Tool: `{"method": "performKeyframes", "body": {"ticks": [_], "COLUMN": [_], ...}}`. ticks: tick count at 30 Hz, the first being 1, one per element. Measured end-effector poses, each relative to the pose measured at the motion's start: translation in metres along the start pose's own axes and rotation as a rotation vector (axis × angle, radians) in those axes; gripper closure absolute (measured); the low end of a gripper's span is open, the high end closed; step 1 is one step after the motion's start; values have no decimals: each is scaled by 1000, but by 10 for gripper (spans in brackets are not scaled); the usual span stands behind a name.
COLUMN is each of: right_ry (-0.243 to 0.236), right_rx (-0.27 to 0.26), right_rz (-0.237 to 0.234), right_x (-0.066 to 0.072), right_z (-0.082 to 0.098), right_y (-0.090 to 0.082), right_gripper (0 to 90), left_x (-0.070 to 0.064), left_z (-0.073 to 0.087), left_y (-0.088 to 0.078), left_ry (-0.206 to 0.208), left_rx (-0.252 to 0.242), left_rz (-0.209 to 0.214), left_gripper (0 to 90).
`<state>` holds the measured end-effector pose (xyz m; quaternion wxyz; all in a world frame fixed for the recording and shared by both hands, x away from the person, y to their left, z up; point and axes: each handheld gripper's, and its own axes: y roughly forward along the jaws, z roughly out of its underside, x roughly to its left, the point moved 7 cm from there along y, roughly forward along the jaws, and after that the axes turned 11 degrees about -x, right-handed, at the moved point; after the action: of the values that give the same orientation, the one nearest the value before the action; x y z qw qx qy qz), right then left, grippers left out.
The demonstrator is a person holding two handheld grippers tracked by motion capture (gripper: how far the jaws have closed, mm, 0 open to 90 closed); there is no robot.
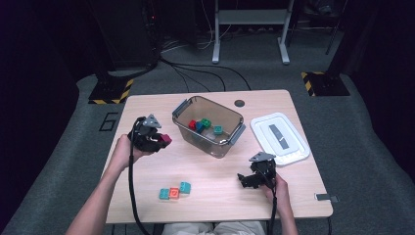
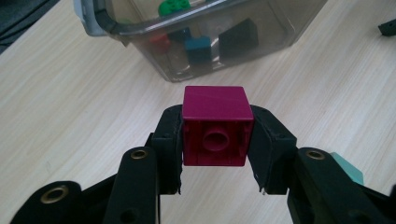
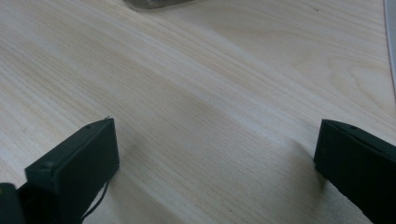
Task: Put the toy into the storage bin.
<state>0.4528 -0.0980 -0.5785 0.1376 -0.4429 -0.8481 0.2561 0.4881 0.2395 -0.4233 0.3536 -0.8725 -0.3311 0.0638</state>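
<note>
High view, near edge: person's forearms come in from bottom of frame, one gripper per hand.
Loose bricks: row of three small bricks (image 1: 174, 192), teal-orange-teal, touching each other, lower centre of frame on the surface (image 1: 210, 171), between the two hands.
Right gripper (image 1: 245, 180): lower right of centre, low over bare wood, nothing in it. Right gripper view: fingers (image 3: 77, 163) well apart at left and right frame edges, wood grain between them.
Left gripper (image 1: 164, 142): left of centre in frame, tips pointing right toward the bin.
Magenta brick (image 2: 215, 126): clamped between the left fingers (image 2: 168, 149), one pad on each side wall, hollow underside w/ round tube facing the camera, mid-frame in left gripper view; held clear of the surface, just short of the bin's near wall. High view: brick at the gripper tip, left of the bin.
Bin (image 1: 182, 122): clear smoky plastic w/ grey handles, centre of frame, open top. Inside: red, blue, green, teal bricks on its floor.
Lid (image 1: 293, 147): white, flat on the surface, right of the bin, apart from it, grey strip on top.
Far edge: small dark round hole (image 1: 239, 103) in the surface behind the bin.
Beyond: grey carpet, cables, white frame legs at top of frame.
</note>
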Motion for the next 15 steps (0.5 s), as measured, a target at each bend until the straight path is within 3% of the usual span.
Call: {"method": "performKeyframes", "body": {"ticks": [15], "right_ry": [-2], "right_rx": [0], "right_rz": [0], "right_x": [0], "right_z": [0], "right_y": [0], "right_gripper": [0], "left_x": [6], "left_z": [-33], "left_y": [8], "left_ry": [23], "left_rx": [-4], "left_rz": [6], "left_gripper": [586]}}
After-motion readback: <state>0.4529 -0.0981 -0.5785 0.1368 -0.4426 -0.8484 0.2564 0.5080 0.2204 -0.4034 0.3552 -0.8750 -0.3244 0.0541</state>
